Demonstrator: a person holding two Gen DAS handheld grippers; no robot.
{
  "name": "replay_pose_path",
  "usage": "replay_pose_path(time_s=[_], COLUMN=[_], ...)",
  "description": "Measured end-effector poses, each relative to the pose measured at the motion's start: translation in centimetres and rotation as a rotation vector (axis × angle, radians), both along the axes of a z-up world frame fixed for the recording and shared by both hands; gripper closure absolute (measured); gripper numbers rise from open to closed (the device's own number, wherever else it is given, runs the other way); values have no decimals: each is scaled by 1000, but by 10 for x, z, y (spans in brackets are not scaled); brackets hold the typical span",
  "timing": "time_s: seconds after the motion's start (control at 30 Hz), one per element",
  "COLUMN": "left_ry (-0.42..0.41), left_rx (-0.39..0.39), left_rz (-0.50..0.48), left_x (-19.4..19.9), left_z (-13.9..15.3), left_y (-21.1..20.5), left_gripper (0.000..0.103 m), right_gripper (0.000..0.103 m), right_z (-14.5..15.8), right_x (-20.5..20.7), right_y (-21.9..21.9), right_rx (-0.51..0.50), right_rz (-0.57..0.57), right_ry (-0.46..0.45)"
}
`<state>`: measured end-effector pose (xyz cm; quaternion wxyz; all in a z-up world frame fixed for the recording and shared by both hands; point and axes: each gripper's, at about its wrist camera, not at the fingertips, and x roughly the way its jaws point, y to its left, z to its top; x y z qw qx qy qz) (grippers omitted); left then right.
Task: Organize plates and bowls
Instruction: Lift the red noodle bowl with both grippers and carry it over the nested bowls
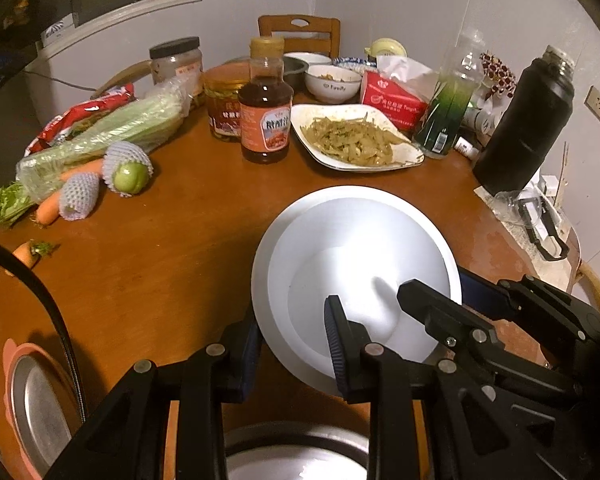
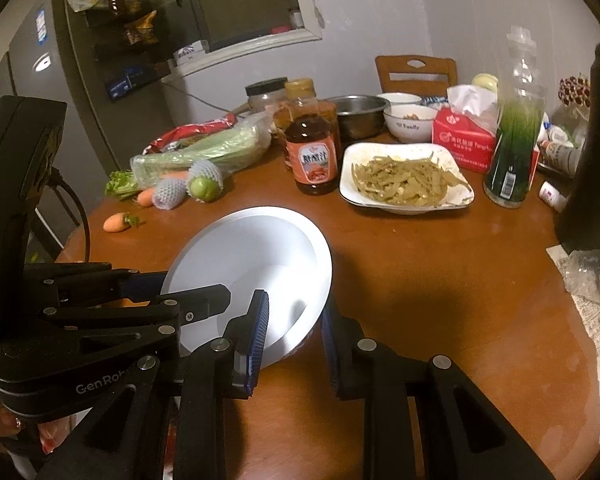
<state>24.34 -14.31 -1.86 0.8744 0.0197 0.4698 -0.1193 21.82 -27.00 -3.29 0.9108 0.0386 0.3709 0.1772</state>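
Observation:
Two white plates are nested on the round wooden table: a smaller upper plate (image 1: 364, 264) inside a larger lower one (image 1: 260, 264). In the right wrist view they show as a white stack (image 2: 252, 248). My left gripper (image 1: 294, 340) straddles the stack's near left rim, one finger inside, one outside. My right gripper (image 2: 294, 332) straddles the opposite rim the same way; it also shows in the left wrist view (image 1: 432, 308). I cannot tell whether either gripper clamps the rim.
A white dish of cooked food (image 1: 356, 140), a sauce bottle (image 1: 266, 108), a "Family" bowl (image 1: 332, 82), a steel bowl (image 2: 358, 114), tissue pack (image 1: 396, 98), green bottle (image 1: 450, 104), black thermos (image 1: 528, 120), vegetables (image 1: 100, 136), a steel pot (image 1: 296, 456) below the table edge.

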Motion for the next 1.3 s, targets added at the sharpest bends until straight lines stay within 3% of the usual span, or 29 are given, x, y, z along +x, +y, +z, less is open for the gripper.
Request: replay_pose_path(time_s=[0.6, 1.3], left_ry=[-123, -187], left_rx=[-5, -10], left_rz=[53, 108], left_x=[-66, -144], left_z=[51, 71], left_y=[34, 68], left_gripper=[73, 73], right_gripper=[76, 75], right_z=[49, 76], right_x=[-53, -126], right_y=[32, 67], right_rx=[-9, -26], right_rz=[60, 128], right_ry=[-109, -194])
